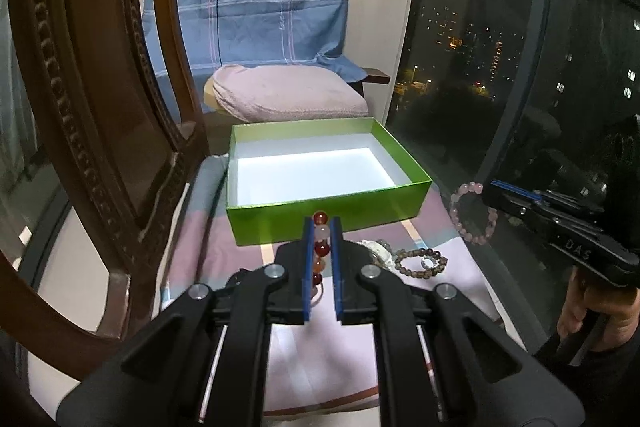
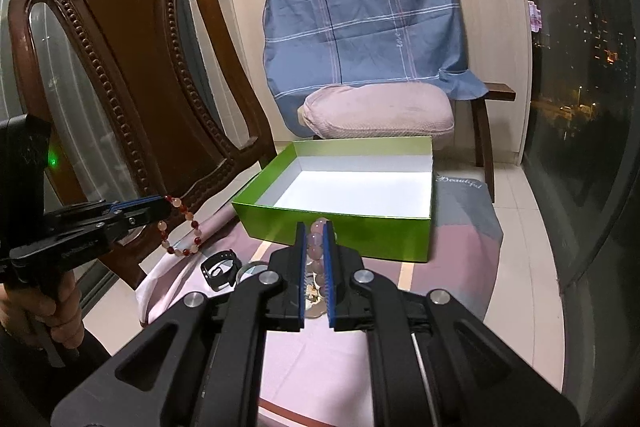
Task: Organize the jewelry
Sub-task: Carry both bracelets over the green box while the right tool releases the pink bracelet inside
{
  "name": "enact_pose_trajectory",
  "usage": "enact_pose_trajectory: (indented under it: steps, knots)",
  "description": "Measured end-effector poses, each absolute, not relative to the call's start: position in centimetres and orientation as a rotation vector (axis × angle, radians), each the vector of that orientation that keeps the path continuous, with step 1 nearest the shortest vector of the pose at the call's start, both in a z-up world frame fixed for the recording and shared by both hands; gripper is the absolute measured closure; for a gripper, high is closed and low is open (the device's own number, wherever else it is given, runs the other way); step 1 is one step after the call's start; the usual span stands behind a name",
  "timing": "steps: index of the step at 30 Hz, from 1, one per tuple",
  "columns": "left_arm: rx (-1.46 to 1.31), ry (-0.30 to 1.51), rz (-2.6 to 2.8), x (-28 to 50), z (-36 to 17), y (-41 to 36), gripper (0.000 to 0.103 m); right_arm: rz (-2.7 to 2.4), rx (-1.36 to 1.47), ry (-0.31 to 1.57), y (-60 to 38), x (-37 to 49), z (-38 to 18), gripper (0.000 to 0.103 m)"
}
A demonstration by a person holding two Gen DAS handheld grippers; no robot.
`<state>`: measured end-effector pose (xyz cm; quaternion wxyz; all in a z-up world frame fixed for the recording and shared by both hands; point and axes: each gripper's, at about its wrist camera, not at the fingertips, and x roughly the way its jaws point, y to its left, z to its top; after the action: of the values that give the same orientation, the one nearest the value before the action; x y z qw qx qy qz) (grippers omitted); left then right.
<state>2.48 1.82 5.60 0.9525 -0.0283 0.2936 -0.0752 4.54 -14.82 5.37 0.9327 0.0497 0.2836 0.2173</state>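
Here, item one: a red and white bead bracelet (image 2: 182,229), round beads in dark red, orange and milky white on one loop. It is pinched between the blue-padded fingers (image 1: 307,255) of the left gripper (image 1: 321,227); the top beads stand between the pads, and the rest of the loop hangs free below them, clear of the cloth, as the right wrist view shows.

Item two: a pink bead bracelet (image 1: 472,213), pale rose, translucent beads of even size. The fingers (image 2: 328,267) of the right gripper (image 2: 315,227) are closed on it, with beads stacked between the pads and the loop dangling beyond.

Item three: a green box (image 1: 332,213), open, white inside, nothing in it. It sits on the striped cloth (image 2: 360,347) just ahead of both grippers, its near wall facing them.

Item four, lying on the cloth to the near side of the box: a brown bead bracelet (image 1: 420,261), a white bead bracelet (image 1: 374,247) just beside it, and a black watch (image 2: 220,269).

A hand (image 1: 592,311) grips the right gripper's handle.
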Motion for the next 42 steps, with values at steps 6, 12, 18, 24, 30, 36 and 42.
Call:
enact_pose_trajectory:
  steps: [6, 12, 18, 24, 30, 36, 42]
  knots:
    - [-0.041, 0.602, -0.131, 2.6, 5.2, 1.6, 0.095, 0.436, 0.097, 0.581, -14.8, 4.4, 5.1, 0.095]
    - [-0.073, 0.62, -0.125, 3.0, 4.6, 1.9, 0.095, 0.419, 0.084, 0.598, -14.3, 4.8, 4.5, 0.095]
    - [-0.114, 0.637, -0.112, 4.0, 3.3, 2.2, 0.095, 0.386, 0.066, 0.62, -13.8, 5.8, 2.7, 0.095]
    - [-0.11, 0.64, -0.098, 4.5, 2.7, 2.1, 0.095, 0.383, 0.064, 0.635, -13.5, 6.4, 2.1, 0.095]
    - [-0.109, 0.639, -0.097, 4.6, 2.6, 2.2, 0.095, 0.38, 0.063, 0.634, -13.4, 6.7, 1.9, 0.095]
    - [-0.109, 0.647, -0.105, 5.1, 2.3, 2.2, 0.095, 0.375, 0.063, 0.633, -13.4, 6.7, 1.8, 0.095]
    - [-0.1, 0.648, -0.111, 5.8, 2.0, 2.0, 0.095, 0.374, 0.079, 0.636, -13.6, 7.0, 1.9, 0.095]
